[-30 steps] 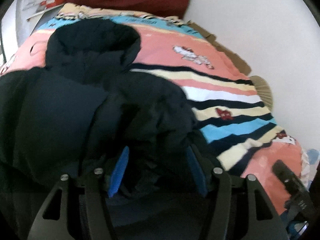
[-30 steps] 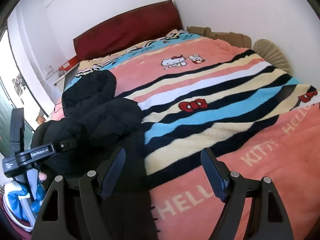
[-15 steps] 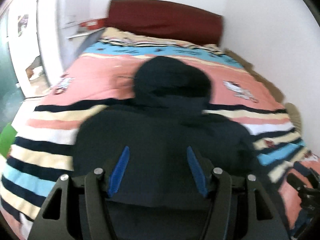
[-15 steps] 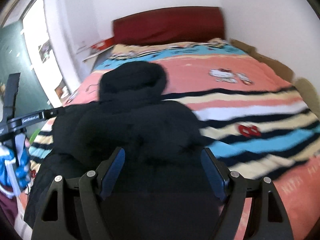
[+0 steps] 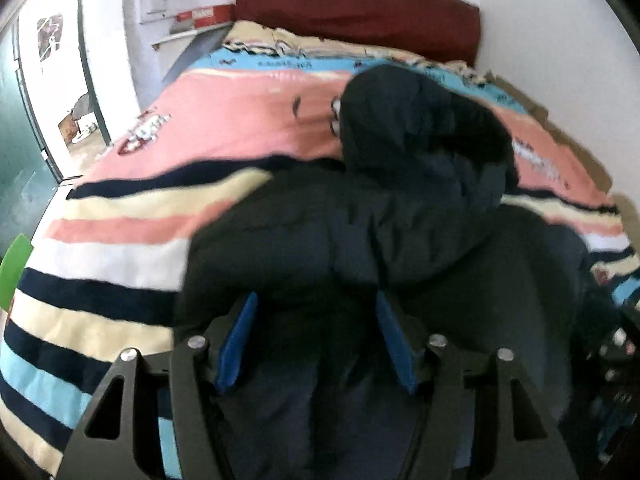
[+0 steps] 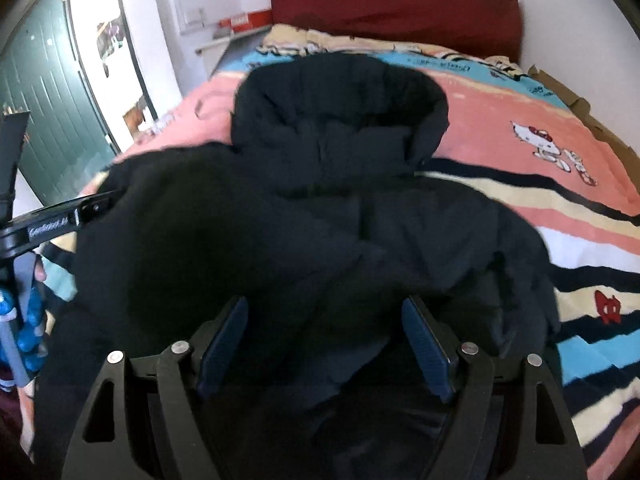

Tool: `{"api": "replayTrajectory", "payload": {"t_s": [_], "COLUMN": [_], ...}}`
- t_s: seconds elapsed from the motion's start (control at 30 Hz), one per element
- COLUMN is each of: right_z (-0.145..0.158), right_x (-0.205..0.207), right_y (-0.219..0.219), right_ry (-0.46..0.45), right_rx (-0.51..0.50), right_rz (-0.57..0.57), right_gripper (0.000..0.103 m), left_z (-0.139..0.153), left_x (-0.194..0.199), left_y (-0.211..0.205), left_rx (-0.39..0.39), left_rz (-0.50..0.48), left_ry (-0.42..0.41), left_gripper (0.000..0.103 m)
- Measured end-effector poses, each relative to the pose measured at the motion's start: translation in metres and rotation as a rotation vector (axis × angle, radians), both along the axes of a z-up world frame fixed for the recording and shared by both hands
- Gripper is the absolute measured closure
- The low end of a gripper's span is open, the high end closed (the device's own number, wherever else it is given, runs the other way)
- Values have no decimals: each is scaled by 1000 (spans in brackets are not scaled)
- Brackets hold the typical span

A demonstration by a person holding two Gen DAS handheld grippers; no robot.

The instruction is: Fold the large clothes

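Note:
A black hooded puffer jacket point(image 5: 400, 220) lies on the striped pink cartoon blanket point(image 5: 220, 120), its hood point(image 5: 400, 120) toward the headboard. My left gripper point(image 5: 316, 300) hangs over the jacket's lower left part. Its jaws are opening, with dark fabric lying between the blue pads point(image 5: 240, 340) and no visible pinch. In the right wrist view the same jacket point(image 6: 320, 200) fills the middle, hood point(image 6: 340, 108) at the top. My right gripper point(image 6: 324, 304) stands wide open just above its lower body. The left gripper point(image 6: 60, 220) shows at the left edge, its tip at the jacket's side.
A dark red headboard point(image 5: 360, 12) and white walls close the bed's far end and right side. Flat cardboard point(image 6: 580, 108) lies along the bed's right edge. A shelf with a red box point(image 5: 204, 14) and a green door point(image 6: 48, 100) are at the left.
Both grippers swung across the bed and now face the jacket head-on. The jacket, bunched at first, lies spread flatter. The left jaws stand slightly wider.

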State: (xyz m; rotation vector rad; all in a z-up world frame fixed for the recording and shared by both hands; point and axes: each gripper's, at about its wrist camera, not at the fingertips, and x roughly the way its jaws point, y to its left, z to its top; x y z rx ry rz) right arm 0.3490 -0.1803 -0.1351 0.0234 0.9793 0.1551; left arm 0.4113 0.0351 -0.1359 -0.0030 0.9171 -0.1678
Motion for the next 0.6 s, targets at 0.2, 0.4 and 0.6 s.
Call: {"api": "replayTrajectory", "payload": {"t_s": [0.2,0.4,0.6], "right_z": [-29,-48,-51], "right_x": [17,42,49], "right_y": [-4,-5,-7], "right_ry": [14,-17,13], "right_rx": [-64,-100,-105], "right_rz": [29,92,103], "right_gripper": [15,11,11], "left_z": [-33,-45,-34], "left_x": [3,5,-3], "left_y": [-2,-8,-15], "left_rx": [-36,-24,31], "left_rz": [-4,10,31], "left_ry": [20,22,35], "left_gripper": [37,37,37]}}
